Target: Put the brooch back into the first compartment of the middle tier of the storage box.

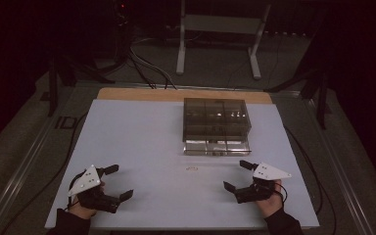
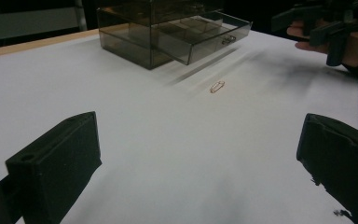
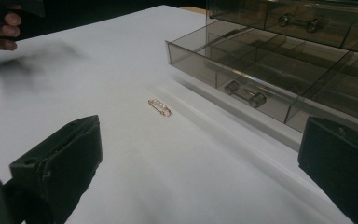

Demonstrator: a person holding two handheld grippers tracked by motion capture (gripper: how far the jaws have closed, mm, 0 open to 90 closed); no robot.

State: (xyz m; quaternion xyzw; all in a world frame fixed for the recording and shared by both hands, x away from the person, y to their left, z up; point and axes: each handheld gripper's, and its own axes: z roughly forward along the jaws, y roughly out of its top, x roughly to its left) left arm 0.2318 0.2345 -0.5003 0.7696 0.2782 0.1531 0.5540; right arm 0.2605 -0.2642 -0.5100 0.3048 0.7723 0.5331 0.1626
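Both claws gape; perhaps a pearl hairpin between.

**What is on the table, counted**

One table with a white top. On it stands one smoky see-through drawer box, and one drawer of that box is pulled out. In the right gripper view, that open drawer shows one handle on its front, and one more handle shows on the closed drawer above, so two handles can be counted there. How many compartments the drawers have cannot be told exactly.

One small gold clip lies on the table.

Two grippers are counted: one left gripper and one right gripper, each with two black jaws, making four jaws. Two hands hold them.
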